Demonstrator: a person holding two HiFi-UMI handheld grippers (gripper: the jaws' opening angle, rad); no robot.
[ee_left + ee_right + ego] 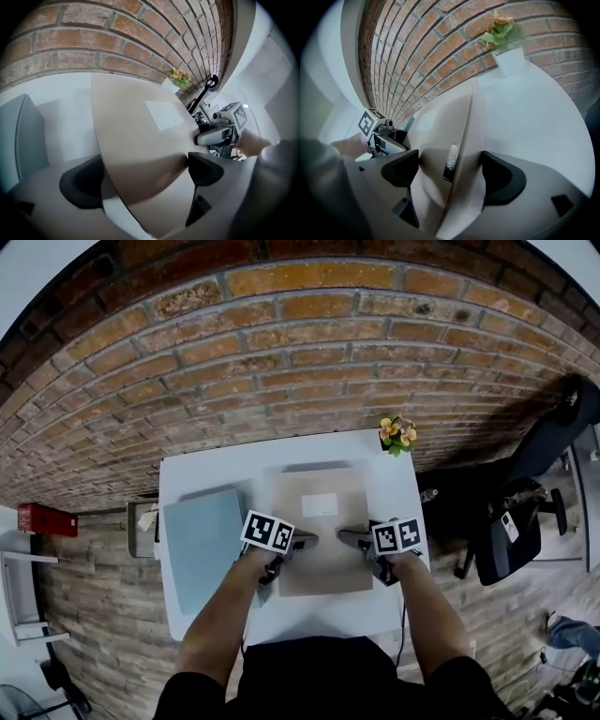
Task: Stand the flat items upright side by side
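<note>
Claws at the pick-up step. Left claw (143,173) and right claw (450,173), each with jaws apart and unclamped, straddle opposite side edges of the tan folder (323,554), which lies about flat at the bench's (197,474) middle. Next move, as judged: both close on the thin edges, then tip the folder onto one edge. Grey-blue folder (204,554) lies flat on the bench's left part. Flower pot (397,435) at the bench's far right corner and chair (511,521) off its right side stand clear. Likely hazard: a thin folder toppling unsupported.
</note>
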